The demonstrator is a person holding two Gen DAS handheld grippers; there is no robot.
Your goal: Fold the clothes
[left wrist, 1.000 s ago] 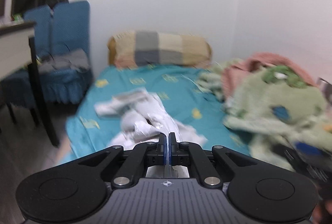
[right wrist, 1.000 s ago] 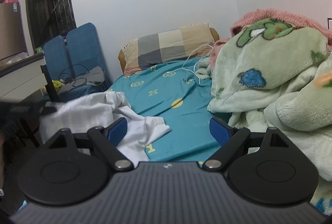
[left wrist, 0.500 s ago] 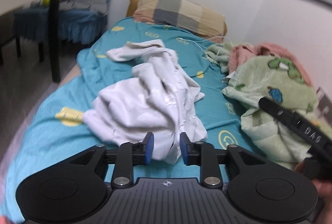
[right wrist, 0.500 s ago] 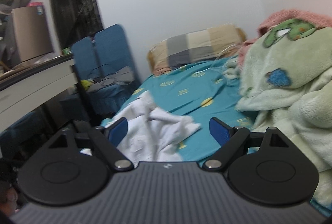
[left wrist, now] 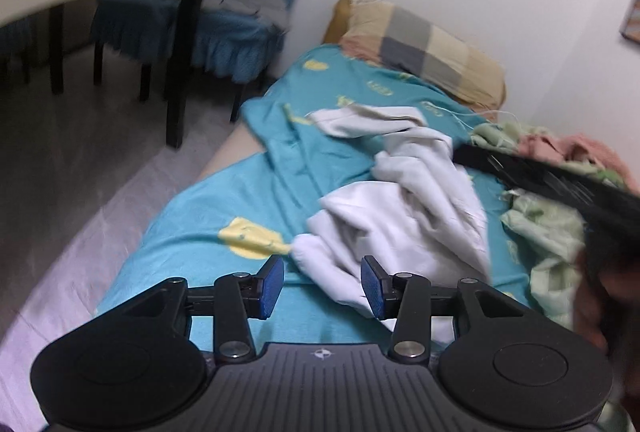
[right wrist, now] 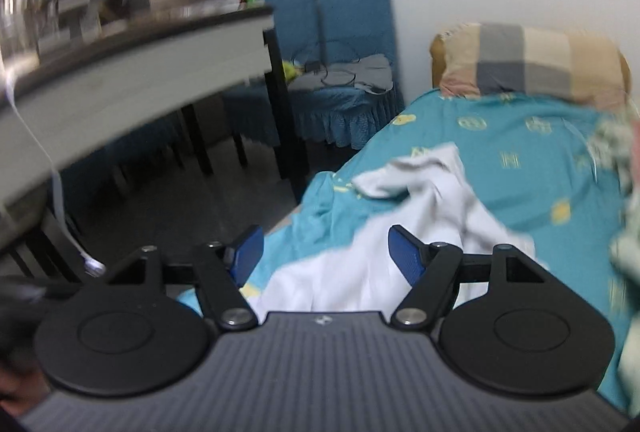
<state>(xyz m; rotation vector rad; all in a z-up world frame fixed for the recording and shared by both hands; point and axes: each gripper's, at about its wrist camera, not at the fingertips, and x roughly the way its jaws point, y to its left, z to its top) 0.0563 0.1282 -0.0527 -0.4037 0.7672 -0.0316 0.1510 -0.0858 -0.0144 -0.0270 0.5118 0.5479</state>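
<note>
Left camera: sits on the left claw [left wrist: 322, 286], looks down along the bed [left wrist: 192, 216] toward the pillow [left wrist: 424, 52], close above the white shirt [left wrist: 404, 216].
Right camera: sits on the right claw [right wrist: 326, 256], low by the bed's near end, faces the blue chair [right wrist: 344, 44] and the desk [right wrist: 132, 88].
Both see: the white shirt, teal bed, checked pillow, blue chair, desk.
Extra: the left camera sees the right claw's arm as a dark blur at its right side.
</note>
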